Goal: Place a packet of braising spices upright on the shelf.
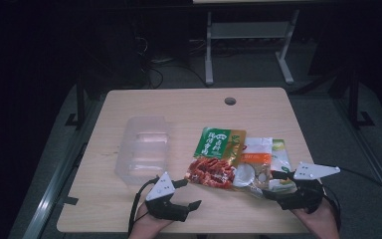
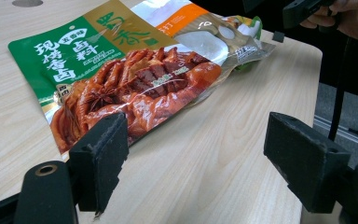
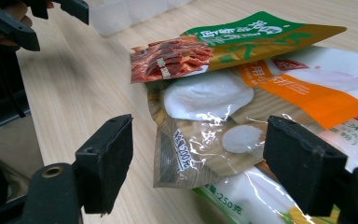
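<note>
High view: wood table (image 1: 129,209), clear plastic box (image 1: 143,149) beyond left jaws. Green-red packet (image 1: 215,158) just ahead of my left gripper (image 1: 186,193), jaws wide, empty. Orange-white packet (image 1: 256,164) between right gripper (image 1: 280,183) jaws, wide, no pinch yet. I'd pinch packet edges only, then lift level.

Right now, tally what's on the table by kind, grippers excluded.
Food packets: 3 - green-and-red packet, orange-banded packet, green-and-white packet
Clear plastic container: 1
Total: 4
</note>
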The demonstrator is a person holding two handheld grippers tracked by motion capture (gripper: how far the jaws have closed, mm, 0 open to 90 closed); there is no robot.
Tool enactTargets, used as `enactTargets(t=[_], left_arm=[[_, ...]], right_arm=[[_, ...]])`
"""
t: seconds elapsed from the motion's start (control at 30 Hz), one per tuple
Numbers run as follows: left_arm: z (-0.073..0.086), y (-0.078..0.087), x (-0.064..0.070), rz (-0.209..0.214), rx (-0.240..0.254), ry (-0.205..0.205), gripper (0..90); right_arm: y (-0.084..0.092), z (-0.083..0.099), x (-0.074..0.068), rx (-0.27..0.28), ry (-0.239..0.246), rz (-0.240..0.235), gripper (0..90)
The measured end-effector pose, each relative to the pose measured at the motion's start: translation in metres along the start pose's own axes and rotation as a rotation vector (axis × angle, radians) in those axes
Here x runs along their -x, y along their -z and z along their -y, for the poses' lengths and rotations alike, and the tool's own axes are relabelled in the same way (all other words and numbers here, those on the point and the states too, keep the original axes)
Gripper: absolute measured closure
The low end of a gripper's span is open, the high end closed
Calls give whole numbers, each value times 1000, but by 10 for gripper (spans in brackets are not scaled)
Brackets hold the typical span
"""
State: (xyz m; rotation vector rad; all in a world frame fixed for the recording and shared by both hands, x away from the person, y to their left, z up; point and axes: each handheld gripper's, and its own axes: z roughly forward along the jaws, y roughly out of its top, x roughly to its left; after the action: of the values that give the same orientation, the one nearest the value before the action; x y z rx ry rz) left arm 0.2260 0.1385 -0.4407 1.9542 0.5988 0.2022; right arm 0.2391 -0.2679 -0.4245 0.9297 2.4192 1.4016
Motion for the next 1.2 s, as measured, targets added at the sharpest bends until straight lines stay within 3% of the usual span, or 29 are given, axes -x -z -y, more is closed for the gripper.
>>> enactTargets(t=[0.43, 0.53, 0.63, 0.77, 0.87, 1.0, 1.2], left_arm=[[-3, -4, -2, -28, 1, -1, 214], [-9, -7, -3, -30, 0, -4, 213], [-20, -9, -3, -55, -8, -49, 213], [-37, -15, -14, -76, 2, -44, 184], [-39, -15, -18, -82, 6, -34, 184], [-38, -22, -24, -100, -17, -40, 185], [-35, -29, -27, -103, -32, -26, 207]], right_arm=[[-2, -7, 9, 4, -35, 9, 211], [-2, -18, 10, 2, -31, 9, 211], [-4, -31, 10, 10, -24, 1, 215], [-14, -56, 17, -2, -15, -19, 214], [-20, -66, 21, 0, -21, -29, 199], [-39, -86, 35, -48, -42, -37, 200], [-58, -106, 52, -100, -78, -11, 216]])
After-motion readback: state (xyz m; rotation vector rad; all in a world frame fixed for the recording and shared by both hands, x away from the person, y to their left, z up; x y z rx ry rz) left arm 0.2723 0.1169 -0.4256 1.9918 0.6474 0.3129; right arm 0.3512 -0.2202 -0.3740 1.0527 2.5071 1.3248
